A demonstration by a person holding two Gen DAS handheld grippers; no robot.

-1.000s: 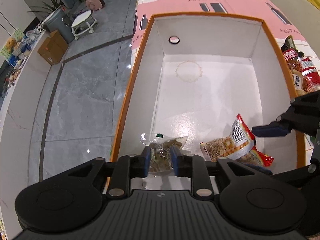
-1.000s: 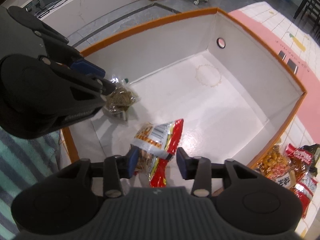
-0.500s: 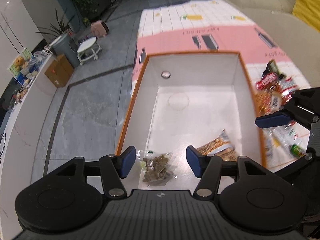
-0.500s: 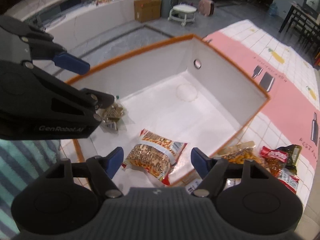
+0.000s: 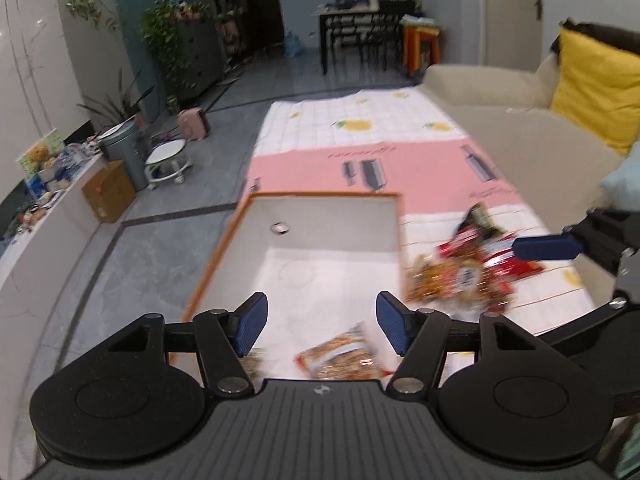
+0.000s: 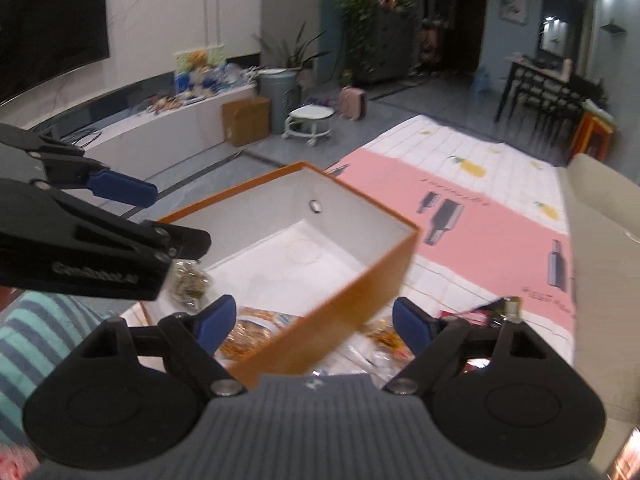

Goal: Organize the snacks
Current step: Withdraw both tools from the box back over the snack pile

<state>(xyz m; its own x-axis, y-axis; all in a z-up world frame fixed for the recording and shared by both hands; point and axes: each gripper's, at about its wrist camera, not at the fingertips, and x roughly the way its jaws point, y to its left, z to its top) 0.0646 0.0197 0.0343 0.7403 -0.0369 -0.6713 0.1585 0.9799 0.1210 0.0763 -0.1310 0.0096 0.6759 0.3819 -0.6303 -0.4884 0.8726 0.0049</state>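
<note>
A: Item one, the box (image 5: pixel 320 216): orange outside, white inside, one round hole in its far wall, standing on the pink-and-white mat (image 5: pixel 420 160). Any writing?

B: Dark lettering on the mat's pink band, too blurred to read. On the left gripper's (image 5: pixel 318 326) body, seen from the right wrist camera, raised letters that look like "GenRobot.AI".

A: Contents of the box?

B: Two packets. One orange-and-red snack bag (image 5: pixel 340 354) lying flat at the near end; one clear packet of brown pieces (image 6: pixel 188 284) in the near left corner of the box, half hidden by the left gripper.

A: Outside the box?

B: A pile of red and orange snack bags (image 5: pixel 464 268) on the mat just right of the box; too blurred to count.

A: Jaws?

B: Left gripper: jaws spread and opening further, nothing between them. Right gripper (image 6: pixel 310 326): the same, spread, opening, empty.

A: Changes against the earlier frames?

B: A second ago each gripper had a packet between its jaws, low inside the box. Both packets now lie loose on the box floor, and both grippers have drawn up and back from the box.
</note>
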